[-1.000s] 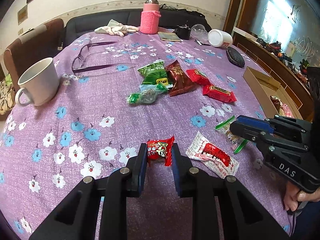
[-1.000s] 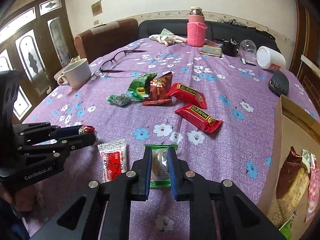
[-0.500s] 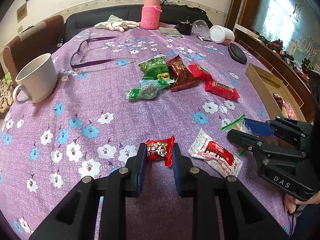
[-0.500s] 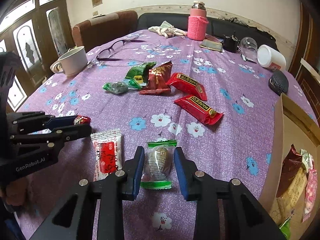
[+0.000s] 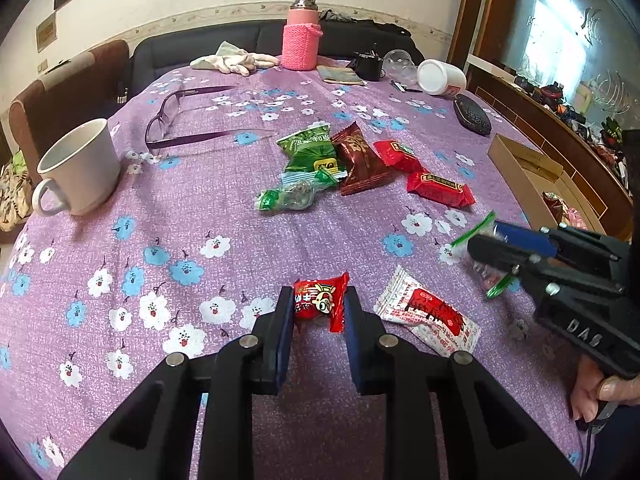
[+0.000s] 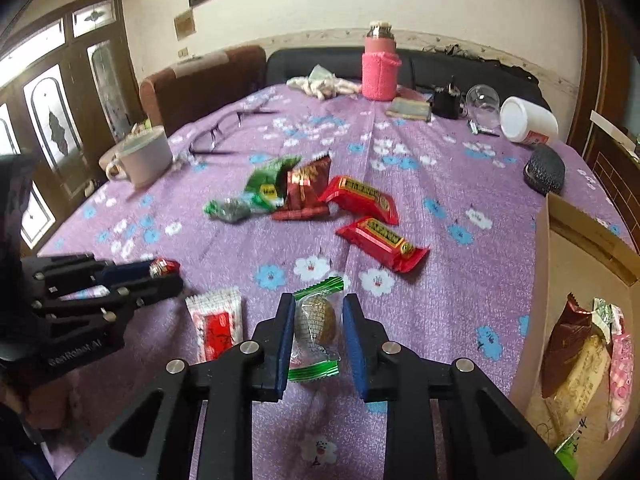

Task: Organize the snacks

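- The left gripper (image 5: 316, 312), low in the middle of its own view, has its jaws pinching a small red candy (image 5: 320, 300); both blue pads press its sides.
- The right gripper (image 6: 316, 336) sits low and central in its view with a clear green-edged sweet (image 6: 316, 328) between the jaws. The left pad touches the wrapper, while a slim gap shows at the right pad, so the jaws look spread and not clamped.
- A white-and-red packet (image 5: 428, 316) lies flat on the purple flowered table (image 5: 160, 216), just right of the left gripper.
- In the middle of the frame a heap of snacks rests: a green bag (image 5: 312, 156), a brown bag (image 5: 360, 164) and two red bars (image 5: 440, 190).
- A cardboard box (image 6: 576, 240) at the right edge already holds several wrapped snacks.
- A white mug (image 5: 80, 168) stands at the left, glasses (image 5: 176, 128) lie beyond it, and a pink bottle (image 5: 301, 36) stands at the far end.
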`<state>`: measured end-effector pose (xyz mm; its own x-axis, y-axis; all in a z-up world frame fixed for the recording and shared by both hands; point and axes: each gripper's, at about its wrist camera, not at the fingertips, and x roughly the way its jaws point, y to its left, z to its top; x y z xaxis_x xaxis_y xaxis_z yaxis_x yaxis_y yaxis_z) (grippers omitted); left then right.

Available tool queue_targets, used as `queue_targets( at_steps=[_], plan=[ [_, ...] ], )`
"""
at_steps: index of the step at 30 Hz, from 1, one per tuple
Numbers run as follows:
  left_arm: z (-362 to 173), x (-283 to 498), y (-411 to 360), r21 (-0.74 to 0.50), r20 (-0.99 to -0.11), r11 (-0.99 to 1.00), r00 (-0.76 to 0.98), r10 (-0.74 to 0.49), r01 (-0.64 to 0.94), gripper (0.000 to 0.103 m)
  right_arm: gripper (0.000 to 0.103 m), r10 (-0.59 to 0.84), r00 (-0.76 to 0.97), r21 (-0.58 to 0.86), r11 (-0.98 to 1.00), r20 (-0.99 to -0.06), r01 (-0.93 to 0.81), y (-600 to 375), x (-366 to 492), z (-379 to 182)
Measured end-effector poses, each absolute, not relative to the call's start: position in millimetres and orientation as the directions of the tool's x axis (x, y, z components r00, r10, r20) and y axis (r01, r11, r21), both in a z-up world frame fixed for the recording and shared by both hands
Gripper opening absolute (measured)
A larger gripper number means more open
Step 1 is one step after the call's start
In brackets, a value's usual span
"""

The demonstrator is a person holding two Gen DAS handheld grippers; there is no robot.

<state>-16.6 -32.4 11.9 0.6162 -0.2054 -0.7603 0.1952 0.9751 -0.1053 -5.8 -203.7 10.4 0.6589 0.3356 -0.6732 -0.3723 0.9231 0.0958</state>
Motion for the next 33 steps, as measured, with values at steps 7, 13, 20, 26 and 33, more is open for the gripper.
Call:
queue_targets(
  at_steps=[7, 13, 20, 26, 33],
  plan=[
    [12.3, -16.9, -32.2, -0.102, -0.760, 0.976, 0.618, -0.202, 0.193, 0.023, 0.026, 0.359, 0.679, 0.110, 0.918, -0.640, -0.381, -204.5, -9.3, 18.8],
    [12.4, -16.8, -32.4, -0.103, -0.760, 0.976, 0.618, -0.201, 0.190, 0.023, 0.026, 0.355, 0.678, 0.110, 0.920, -0.643, -0.377, -206.0, -9.0, 17.9],
    [12.9, -17.0, -32.1, -0.103, -0.757, 0.977, 0.623, -0.198, 0.185, 0.023, 0.026, 0.352, 0.681, 0.108, 0.921, -0.642, -0.374, -207.2, -8.4, 17.6],
    [14.1, -17.8, -30.5, -0.100, -0.753, 0.979, 0.630, -0.190, 0.176, 0.023, 0.026, 0.345, 0.686, 0.110, 0.926, -0.640, -0.362, -209.1, -8.9, 18.5],
    [16.0, -17.8, -26.5, -0.095, -0.746, 0.984, 0.644, -0.171, 0.151, 0.023, 0.026, 0.336, 0.692, 0.111, 0.931, -0.639, -0.349, -211.3, -8.4, 19.3]
  ],
)
